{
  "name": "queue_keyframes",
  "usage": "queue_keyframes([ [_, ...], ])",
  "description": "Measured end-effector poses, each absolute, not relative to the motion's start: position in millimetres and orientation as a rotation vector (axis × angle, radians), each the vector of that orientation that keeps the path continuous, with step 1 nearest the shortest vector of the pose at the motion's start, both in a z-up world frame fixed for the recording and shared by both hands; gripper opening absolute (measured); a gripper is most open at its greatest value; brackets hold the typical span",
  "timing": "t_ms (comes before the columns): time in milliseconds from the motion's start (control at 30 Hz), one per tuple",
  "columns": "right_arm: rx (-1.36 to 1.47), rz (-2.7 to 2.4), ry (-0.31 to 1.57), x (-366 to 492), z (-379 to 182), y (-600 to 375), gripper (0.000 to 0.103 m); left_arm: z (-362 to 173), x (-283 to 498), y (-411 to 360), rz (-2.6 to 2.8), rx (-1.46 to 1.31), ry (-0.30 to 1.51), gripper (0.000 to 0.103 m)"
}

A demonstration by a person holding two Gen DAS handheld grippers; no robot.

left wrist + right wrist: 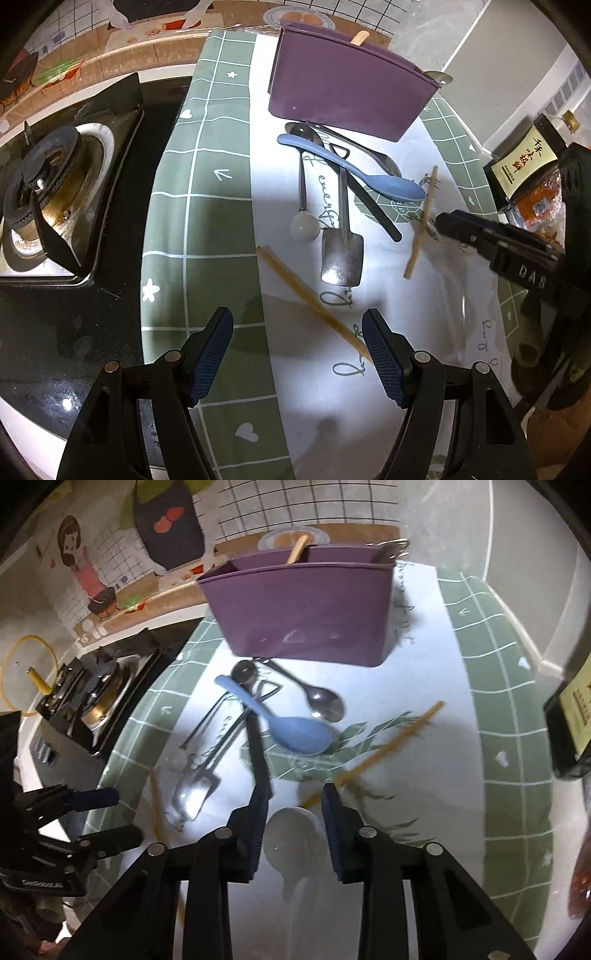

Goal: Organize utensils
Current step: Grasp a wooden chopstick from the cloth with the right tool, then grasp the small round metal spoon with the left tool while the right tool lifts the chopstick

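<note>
Utensils lie scattered on green-and-white checked mat [192, 229]. Nearest, left gripper [297, 350] hovers with fingers wide apart over wooden chopstick [314, 306], touching nothing. Right gripper [293, 797], fingers apart, straddles white spoon [291, 842]; contact unclear. 2nd chopstick [391, 746] lies beside right gripper's tips. Mid-mat: small metal spatula [341, 258], blue spoon [354, 173], metal spoon [317, 698], overlapping. Beyond, purple utensil holder [343, 92] stands upright, wooden handle [297, 548] inside. Gas stove [55, 184] left of mat.
</note>
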State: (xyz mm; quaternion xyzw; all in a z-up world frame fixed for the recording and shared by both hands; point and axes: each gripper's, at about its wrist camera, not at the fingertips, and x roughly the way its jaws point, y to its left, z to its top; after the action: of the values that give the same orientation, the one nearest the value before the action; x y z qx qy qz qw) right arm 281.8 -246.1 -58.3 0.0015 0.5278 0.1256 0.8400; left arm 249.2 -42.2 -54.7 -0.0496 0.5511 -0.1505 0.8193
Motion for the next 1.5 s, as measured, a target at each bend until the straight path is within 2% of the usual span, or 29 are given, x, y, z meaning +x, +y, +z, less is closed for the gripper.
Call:
queue_keyframes([
  [167, 0.036, 0.146, 1.1, 286.3, -52.4, -282.1, 0.036, -54.0, 246.9, -35.4, -0.308, -0.128, 1.171, 0.073],
  [267, 0.129, 0.057, 1.121, 294.8, -57.5, -310.2, 0.044, -55.5, 247.1, -33.6, -0.306, -0.15, 1.175, 0.073],
  [367, 0.202, 0.027, 1.156, 310.8, -71.5, -316.6, 0.044, -57.0, 246.8, -35.5, -0.31, -0.145, 1.178, 0.073],
  [567, 0.133, -0.006, 1.131, 351.9, -87.4, -278.8, 0.044, -56.8, 241.5, -40.1, -0.333, -0.134, 1.185, 0.073],
  [600, 0.124, -0.001, 1.141, 357.5, -90.1, -274.5, 0.042, -56.5, 240.5, -40.2, -0.337, -0.135, 1.184, 0.073],
  [700, 0.041, 0.017, 1.15, 364.9, -93.2, -260.2, 0.014, -57.1, 241.7, -38.3, -0.343, -0.157, 1.187, 0.073],
  [800, 0.013, 0.098, 1.161, 351.8, -90.8, -253.2, 0.01, -61.2, 247.4, -39.1, -0.344, -0.164, 1.197, 0.071],
  [967, -0.017, 0.174, 1.17, 310.2, -87.5, -256.5, 0.009, -67.4, 260.3, -40.2, -0.342, -0.2, 1.224, 0.06],
  [1000, -0.016, 0.176, 1.17, 305.3, -86.2, -257.1, 0.009, -64.0, 264.3, -40.3, -0.343, -0.201, 1.208, 0.054],
  [1067, -0.025, 0.173, 1.17, 294.4, -84.3, -261.2, 0.009, -55.8, 272.9, -42.0, -0.349, -0.177, 1.169, 0.049],
  [1367, 0.022, 0.148, 1.118, 271.0, -69.6, -277.6, 0.006, -64.3, 300.4, -73.4, -0.295, 0.068, 1.044, 0.047],
  [1433, 0.05, 0.154, 1.081, 268.9, -59.9, -280.5, 0.006, -68.3, 301.8, -79.9, -0.278, 0.096, 1.019, 0.04],
  [1500, 0.065, 0.165, 1.053, 268.1, -52.7, -280.9, 0.006, -68.4, 303.6, -83.3, -0.268, 0.108, 1.006, 0.021],
])
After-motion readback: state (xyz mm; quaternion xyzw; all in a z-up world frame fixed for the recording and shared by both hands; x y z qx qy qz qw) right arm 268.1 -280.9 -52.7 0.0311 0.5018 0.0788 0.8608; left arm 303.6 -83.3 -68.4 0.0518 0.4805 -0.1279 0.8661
